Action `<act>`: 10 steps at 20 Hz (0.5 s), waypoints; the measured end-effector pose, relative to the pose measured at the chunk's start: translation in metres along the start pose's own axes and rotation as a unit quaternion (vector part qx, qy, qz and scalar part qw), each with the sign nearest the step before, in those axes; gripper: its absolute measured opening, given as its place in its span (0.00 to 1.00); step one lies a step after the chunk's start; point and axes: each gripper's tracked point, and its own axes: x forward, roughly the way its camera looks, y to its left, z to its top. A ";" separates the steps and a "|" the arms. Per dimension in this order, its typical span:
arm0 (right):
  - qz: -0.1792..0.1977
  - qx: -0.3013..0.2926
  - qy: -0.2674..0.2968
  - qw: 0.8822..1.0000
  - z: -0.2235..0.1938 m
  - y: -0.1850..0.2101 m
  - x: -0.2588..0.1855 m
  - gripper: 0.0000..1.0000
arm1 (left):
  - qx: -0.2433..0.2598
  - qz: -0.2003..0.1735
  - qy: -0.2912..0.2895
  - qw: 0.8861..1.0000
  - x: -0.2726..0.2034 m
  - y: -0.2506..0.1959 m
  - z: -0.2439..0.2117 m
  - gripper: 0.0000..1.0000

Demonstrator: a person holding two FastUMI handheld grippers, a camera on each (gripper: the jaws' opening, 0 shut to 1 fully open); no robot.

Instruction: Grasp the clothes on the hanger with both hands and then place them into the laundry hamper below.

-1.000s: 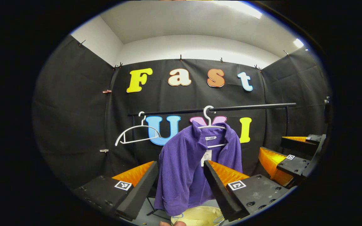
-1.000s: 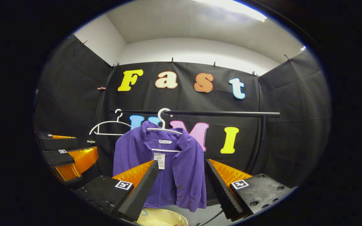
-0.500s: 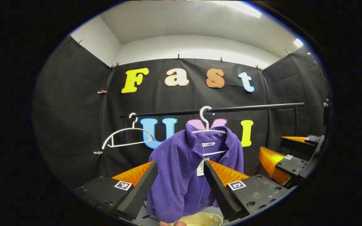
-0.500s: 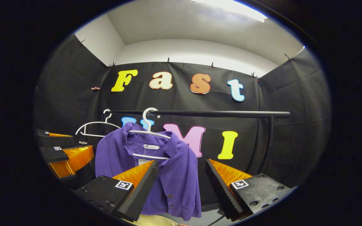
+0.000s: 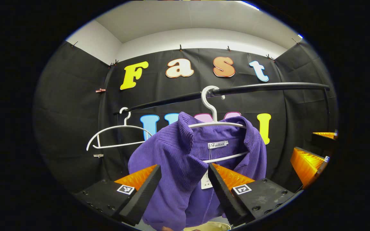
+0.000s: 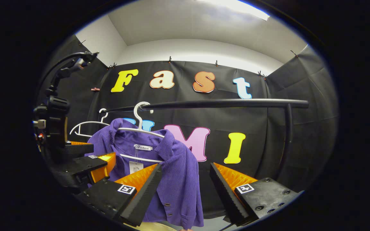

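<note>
A purple ribbed shirt [image 5: 185,160] hangs on a white hanger [image 5: 208,106] from a black rail [image 5: 262,87]. My left gripper [image 5: 184,167] is open, close in front of the shirt's left shoulder and collar, with the cloth showing between its fingers. In the right gripper view the shirt [image 6: 172,166] hangs left of centre on its hanger [image 6: 139,122]. My right gripper [image 6: 184,167] is open, level with the shirt's right shoulder edge. The left gripper [image 6: 90,153] appears at the left, the right gripper [image 5: 315,149] at the far right. The cream hamper rim [image 5: 209,227] peeks out below.
An empty white hanger [image 5: 114,136] hangs on the rail to the left of the shirt. The rail's upright post [image 6: 287,134] stands at the right. A camera mount [image 6: 55,106] rises above the left gripper. Black cloth walls close in behind and on both sides.
Both grippers have moved forward toward the shirt, which now looms larger. The left gripper has come closest, up near the collar. Both stay open.
</note>
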 end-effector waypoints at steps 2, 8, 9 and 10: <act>0.001 0.009 0.005 1.000 -0.008 -0.004 0.003 0.97 | -0.013 0.002 -0.008 1.000 0.009 -0.008 0.007 0.95; 0.003 0.014 0.003 1.000 -0.017 -0.012 0.020 0.97 | -0.003 0.072 -0.003 0.997 0.036 0.010 0.005 0.94; 0.005 0.016 0.001 1.000 -0.017 -0.010 0.025 0.97 | 0.000 0.088 -0.006 0.996 0.039 0.020 0.006 0.92; 0.010 0.020 0.000 1.000 -0.018 -0.004 0.032 0.97 | 0.000 0.090 -0.006 0.996 0.042 0.023 0.005 0.88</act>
